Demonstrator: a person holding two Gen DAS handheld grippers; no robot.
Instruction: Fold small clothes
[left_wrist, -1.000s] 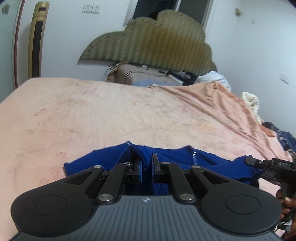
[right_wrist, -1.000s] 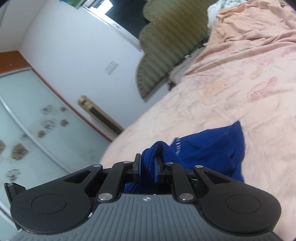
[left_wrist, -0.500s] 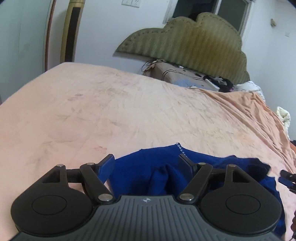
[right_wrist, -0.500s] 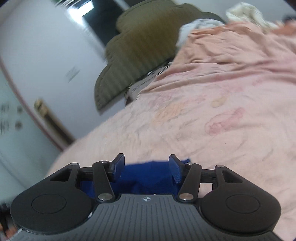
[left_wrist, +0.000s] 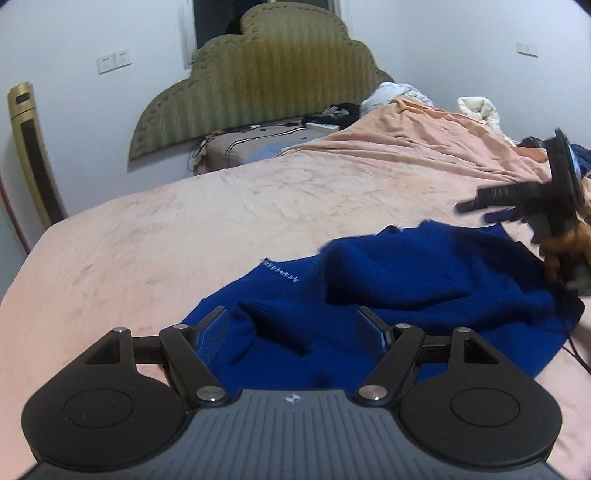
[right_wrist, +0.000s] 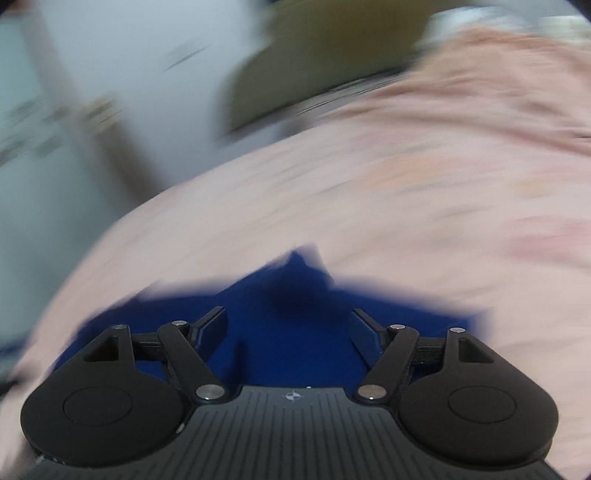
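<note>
1. bed (left_wrist: 184, 229) stretches ahead of both tongs, under everything.
2. blue garment (left_wrist: 406, 288) lies rumpled just ahead of and beneath them; likely soft, light, clingy knit, best pinched at an edge or corner.
3. left tongs (left_wrist: 295, 328) released, nothing pinched.
4. right tongs (right_wrist: 288, 328) opening over the cloth, nothing between them.

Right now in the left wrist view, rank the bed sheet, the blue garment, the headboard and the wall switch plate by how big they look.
1. Pink bed sheet, fills most of the frame.
2. Blue garment, though it sits close to the camera, so its lead over the headboard is unsure.
3. Green headboard, farther away.
4. Wall switch plate, smallest.
</note>
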